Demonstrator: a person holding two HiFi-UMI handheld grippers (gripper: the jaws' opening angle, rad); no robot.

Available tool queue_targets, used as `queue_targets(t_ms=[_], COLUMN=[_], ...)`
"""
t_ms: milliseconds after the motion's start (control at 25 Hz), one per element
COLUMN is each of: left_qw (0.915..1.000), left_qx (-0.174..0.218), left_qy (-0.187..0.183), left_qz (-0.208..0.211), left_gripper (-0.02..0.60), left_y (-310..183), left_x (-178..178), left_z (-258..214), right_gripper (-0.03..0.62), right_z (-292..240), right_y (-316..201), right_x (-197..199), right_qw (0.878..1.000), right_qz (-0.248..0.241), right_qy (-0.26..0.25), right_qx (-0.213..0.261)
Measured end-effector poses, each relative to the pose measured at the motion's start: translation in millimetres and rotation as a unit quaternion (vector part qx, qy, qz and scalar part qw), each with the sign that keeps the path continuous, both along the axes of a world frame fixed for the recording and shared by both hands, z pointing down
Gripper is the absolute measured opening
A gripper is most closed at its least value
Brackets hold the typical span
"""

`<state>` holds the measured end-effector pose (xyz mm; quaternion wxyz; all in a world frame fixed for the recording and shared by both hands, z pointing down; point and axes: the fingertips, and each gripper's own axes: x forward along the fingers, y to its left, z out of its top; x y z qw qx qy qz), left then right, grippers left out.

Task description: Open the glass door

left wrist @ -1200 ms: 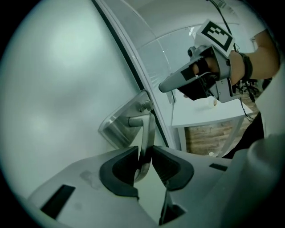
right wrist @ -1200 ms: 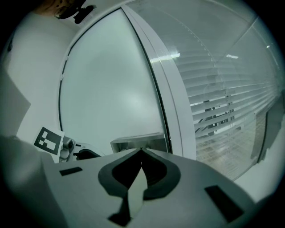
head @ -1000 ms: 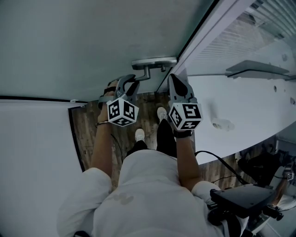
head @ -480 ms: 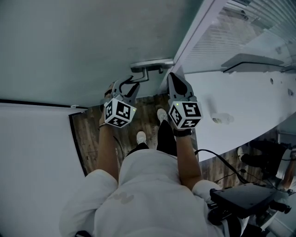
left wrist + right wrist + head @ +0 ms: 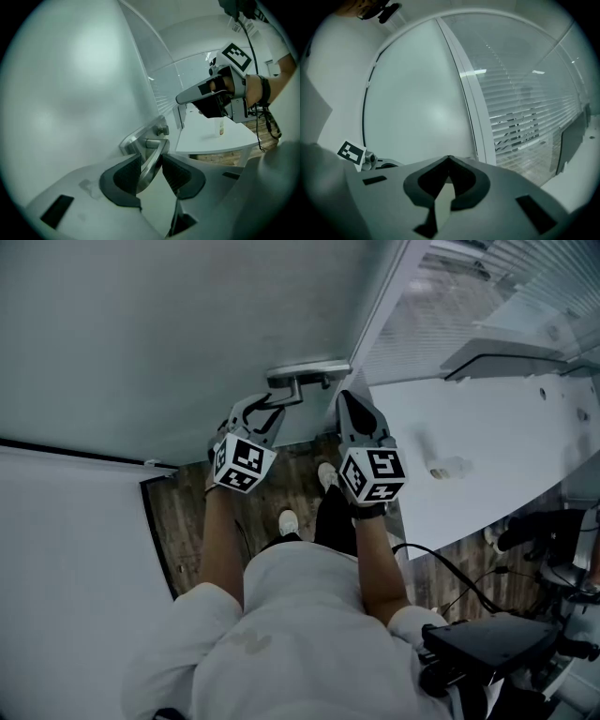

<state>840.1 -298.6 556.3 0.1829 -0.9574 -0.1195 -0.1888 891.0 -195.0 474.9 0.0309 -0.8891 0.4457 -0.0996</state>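
Observation:
The frosted glass door (image 5: 187,334) fills the upper left of the head view. Its metal lever handle (image 5: 305,371) sits by the white door frame (image 5: 384,306). My left gripper (image 5: 267,409) reaches up to the lever's free end. In the left gripper view the handle (image 5: 152,157) lies between the dark pads (image 5: 126,176), which touch it on both sides. The jaws have just been opening a little and still hold the lever. My right gripper (image 5: 345,401) hovers just right of the handle, in front of the frame, shut and empty; its tips (image 5: 449,159) meet.
A white table (image 5: 469,456) with a small bottle (image 5: 448,468) stands to the right, behind a glass panel with blinds (image 5: 525,117). Black equipment (image 5: 487,643) and cables lie at the lower right. Wood floor and the person's shoes show below the grippers.
The left gripper has rolled on the handle, tilting its marker cube, and shifted slightly. The right gripper has drifted a little upward in the picture. The whole view has shifted a bit.

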Motion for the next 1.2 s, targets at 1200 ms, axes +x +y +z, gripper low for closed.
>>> queue_targets(t_ms=[1200], left_qw=[0.9983], left_qx=[0.025], left_qy=[-0.017], left_qz=[0.051], left_gripper=[0.123], left_y=[54.3], left_x=[-81.9], left_z=[3.7], right_gripper=[0.002], right_z=[-28.3], right_y=[66.4], right_x=[-116.0], right_qw=[0.999], right_qz=[0.037], right_qy=[0.036], right_qx=[0.006])
